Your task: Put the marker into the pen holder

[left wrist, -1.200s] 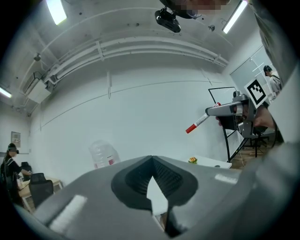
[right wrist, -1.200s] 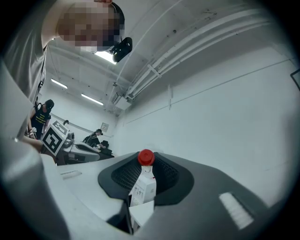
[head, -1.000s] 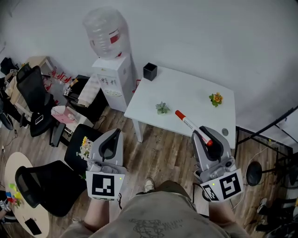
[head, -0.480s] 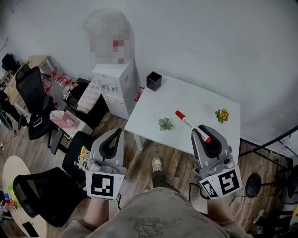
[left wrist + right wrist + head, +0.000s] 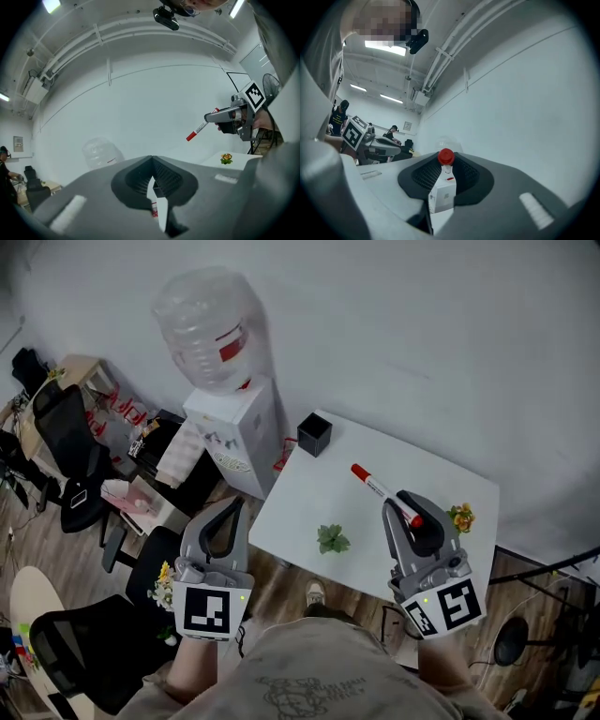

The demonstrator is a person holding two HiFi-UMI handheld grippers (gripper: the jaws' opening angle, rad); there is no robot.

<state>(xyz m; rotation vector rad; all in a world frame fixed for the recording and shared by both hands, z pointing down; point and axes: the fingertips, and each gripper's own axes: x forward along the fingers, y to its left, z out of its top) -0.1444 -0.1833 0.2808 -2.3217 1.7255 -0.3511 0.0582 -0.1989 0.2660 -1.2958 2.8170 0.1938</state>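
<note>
A white marker with a red cap (image 5: 375, 486) sticks out forward from my right gripper (image 5: 405, 506), which is shut on its body. In the right gripper view the marker (image 5: 444, 180) stands between the jaws, cap end away from me. The pen holder (image 5: 314, 435), a small black open cube, sits at the far left corner of the white table (image 5: 394, 465), apart from the marker's tip. My left gripper (image 5: 228, 510) hangs over the floor left of the table, jaws together with nothing in them. The left gripper view shows the marker (image 5: 199, 129) held up in the air.
A small green plant (image 5: 331, 538) lies near the table's front edge and an orange flower (image 5: 460, 517) sits beside the right gripper. A water dispenser (image 5: 230, 427) stands left of the table. Black chairs (image 5: 66, 446) and clutter fill the floor at left.
The table has come closer beneath me, and both grippers now sit nearer to it. The marker's tip is now over the table, closer to the pen holder. Both grips are unchanged.
</note>
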